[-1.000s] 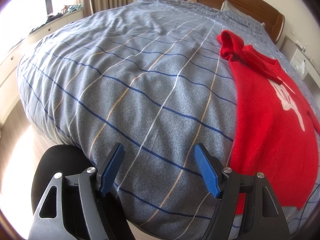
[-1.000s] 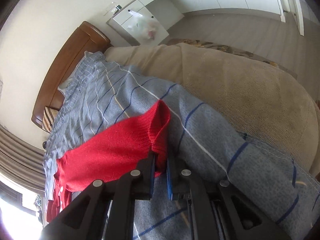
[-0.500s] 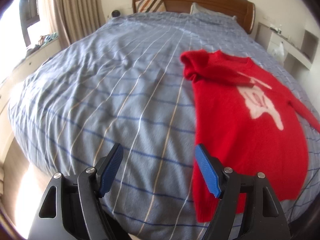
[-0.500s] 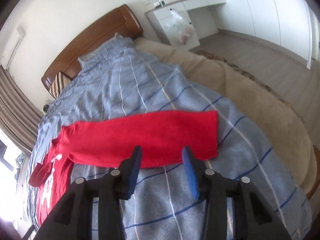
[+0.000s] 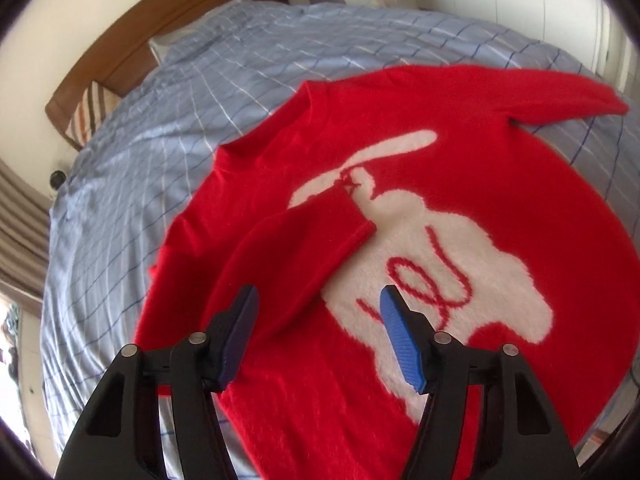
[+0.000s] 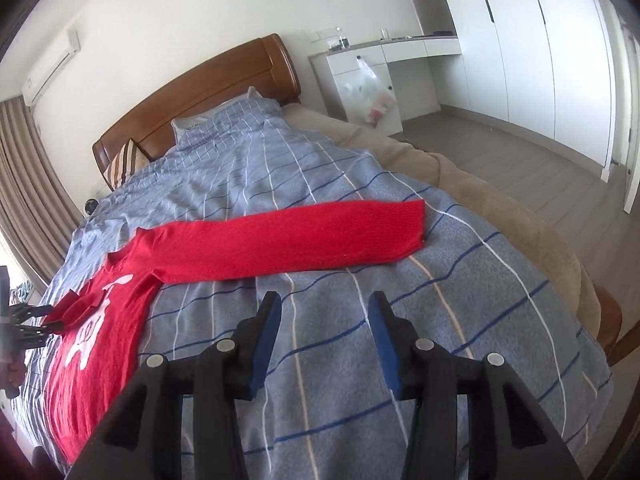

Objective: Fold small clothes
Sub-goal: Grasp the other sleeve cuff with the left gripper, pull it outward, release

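Note:
A red sweater with a white rabbit figure lies flat on the blue checked bed cover. Its near sleeve is folded over the chest, and my left gripper hovers open just above that sleeve. In the right wrist view the sweater's other sleeve lies stretched straight out across the cover. My right gripper is open and empty, a little short of that sleeve. The left gripper shows small at the left edge of the right wrist view.
A wooden headboard and a striped pillow are at the far end. A white cabinet with a hanging plastic bag stands beside the bed. A beige mattress edge and wood floor lie to the right. Curtains hang at left.
My right gripper has let go of the sleeve cuff, opened and drawn back; the sleeve now lies flat. My left gripper has swung right from bare cover to over the sweater's chest.

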Available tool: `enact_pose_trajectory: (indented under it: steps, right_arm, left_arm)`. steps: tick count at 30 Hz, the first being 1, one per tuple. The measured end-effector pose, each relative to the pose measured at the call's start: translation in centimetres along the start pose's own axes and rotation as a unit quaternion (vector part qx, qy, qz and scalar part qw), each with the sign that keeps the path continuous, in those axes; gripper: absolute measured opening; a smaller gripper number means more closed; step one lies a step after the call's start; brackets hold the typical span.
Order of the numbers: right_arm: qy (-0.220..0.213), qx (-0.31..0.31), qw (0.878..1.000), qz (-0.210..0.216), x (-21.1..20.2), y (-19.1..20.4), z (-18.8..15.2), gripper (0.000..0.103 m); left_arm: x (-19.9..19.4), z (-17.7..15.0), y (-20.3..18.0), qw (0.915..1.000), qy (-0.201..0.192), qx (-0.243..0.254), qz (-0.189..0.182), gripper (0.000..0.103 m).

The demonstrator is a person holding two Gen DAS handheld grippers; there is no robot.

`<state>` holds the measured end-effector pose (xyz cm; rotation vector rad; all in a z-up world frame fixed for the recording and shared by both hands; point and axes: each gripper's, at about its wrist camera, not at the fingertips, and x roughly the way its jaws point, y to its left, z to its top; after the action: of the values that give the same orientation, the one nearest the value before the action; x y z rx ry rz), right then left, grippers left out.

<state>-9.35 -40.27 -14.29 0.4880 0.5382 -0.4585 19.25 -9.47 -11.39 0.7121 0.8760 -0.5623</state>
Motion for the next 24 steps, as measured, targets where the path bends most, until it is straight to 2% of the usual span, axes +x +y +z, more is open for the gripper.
enact_pose_trajectory:
  steps: [4, 5, 6, 7, 10, 12, 14, 16, 17, 19, 22, 23, 24]
  right_arm:
    - [-0.02, 0.01, 1.0, 0.003, -0.8, 0.5, -0.9, 0.046]
    - [-0.02, 0.014, 1.0, 0.005, -0.8, 0.6, -1.1, 0.046]
    - [-0.019, 0.016, 1.0, 0.006, -0.6, 0.6, -1.1, 0.046]
    - [-0.016, 0.014, 1.0, 0.007, -0.4, 0.7, -1.1, 0.046]
    - [-0.013, 0.01, 1.0, 0.007, -0.1, 0.8, -1.1, 0.046]
    - [-0.014, 0.011, 1.0, 0.007, -0.1, 0.8, -1.1, 0.046]
    - [-0.018, 0.013, 1.0, 0.008, -0.2, 0.7, -1.2, 0.046]
    - [-0.021, 0.017, 1.0, 0.009, -0.3, 0.6, -1.2, 0.046]
    - [-0.022, 0.018, 1.0, 0.009, -0.3, 0.6, -1.3, 0.046]
    - [-0.021, 0.02, 1.0, 0.009, -0.2, 0.6, -1.3, 0.046]
    - [-0.019, 0.014, 1.0, 0.007, -0.1, 0.9, -1.4, 0.046]
    - [-0.018, 0.01, 1.0, 0.006, 0.0, 1.0, -1.4, 0.046]
    - [-0.017, 0.006, 1.0, 0.005, 0.1, 1.2, -1.4, 0.046]
  left_arm:
    - [3.8, 1.0, -0.3, 0.9994, 0.029, 0.017, 0.0, 0.063]
    - [4.2, 1.2, 0.1, 0.9995, 0.028, 0.005, -0.014, 0.049]
    - [4.4, 1.4, 0.7, 0.9988, 0.03, -0.016, -0.035, 0.021]
    - [4.5, 1.6, 1.4, 0.9973, 0.032, -0.043, -0.05, 0.004]
    - [2.5, 1.1, 4.4, 0.99, 0.0, -0.129, -0.058, 0.003]
    - [0.0, -0.4, 8.3, 0.9769, -0.033, -0.204, -0.055, 0.003]
    - [-2.8, -3.3, 13.3, 0.9522, -0.063, -0.296, -0.04, 0.003]
    - [-4.9, -7.2, 18.7, 0.9184, -0.075, -0.388, -0.005, 0.002]
    - [-5.6, -9.6, 21.2, 0.9001, -0.072, -0.429, 0.025, 0.002]
    - [-6.1, -14.3, 25.6, 0.8642, -0.049, -0.493, 0.09, 0.002]
    - [-5.7, -22.0, 29.6, 0.804, -0.001, -0.575, 0.151, 0.002]
    - [-5.6, -24.4, 30.2, 0.7866, 0.014, -0.594, 0.167, 0.002]
    - [-5.2, -26.4, 30.3, 0.7739, 0.025, -0.609, 0.174, 0.002]
